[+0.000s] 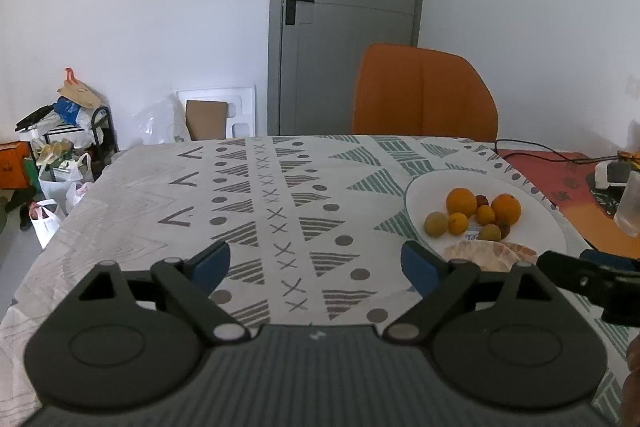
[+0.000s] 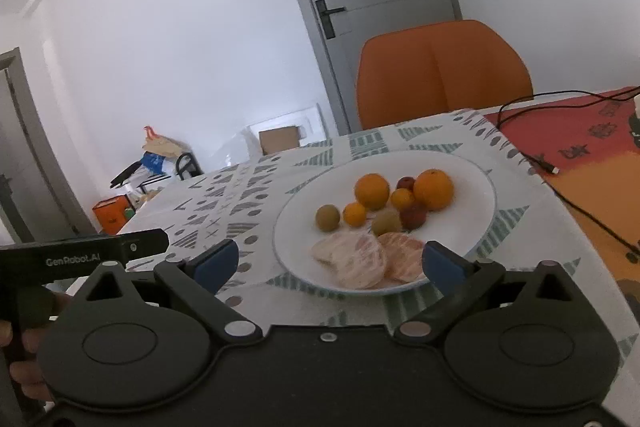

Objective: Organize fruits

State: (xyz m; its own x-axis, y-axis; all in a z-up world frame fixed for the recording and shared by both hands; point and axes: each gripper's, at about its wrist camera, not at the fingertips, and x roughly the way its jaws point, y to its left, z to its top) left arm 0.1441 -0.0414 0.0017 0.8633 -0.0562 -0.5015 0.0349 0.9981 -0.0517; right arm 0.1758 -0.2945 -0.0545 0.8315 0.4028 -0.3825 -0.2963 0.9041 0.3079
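A white plate (image 2: 476, 219) on the patterned tablecloth holds two large oranges (image 2: 372, 190), small orange fruits (image 2: 354, 214), greenish fruits (image 2: 327, 217), small red fruits (image 2: 413, 215) and peeled citrus pieces (image 2: 352, 259). My right gripper (image 2: 330, 259) is open and empty, just in front of the plate's near rim. My left gripper (image 1: 316, 263) is open and empty over bare cloth, left of the plate (image 1: 536, 223). The right gripper's body shows at the right edge of the left wrist view (image 1: 592, 277).
An orange chair (image 1: 424, 95) stands behind the table's far edge. A red mat (image 2: 580, 147) with a black cable (image 2: 532, 157) lies right of the plate. Bags and boxes (image 1: 60, 155) clutter the floor at left. A grey door (image 1: 344, 19) is behind.
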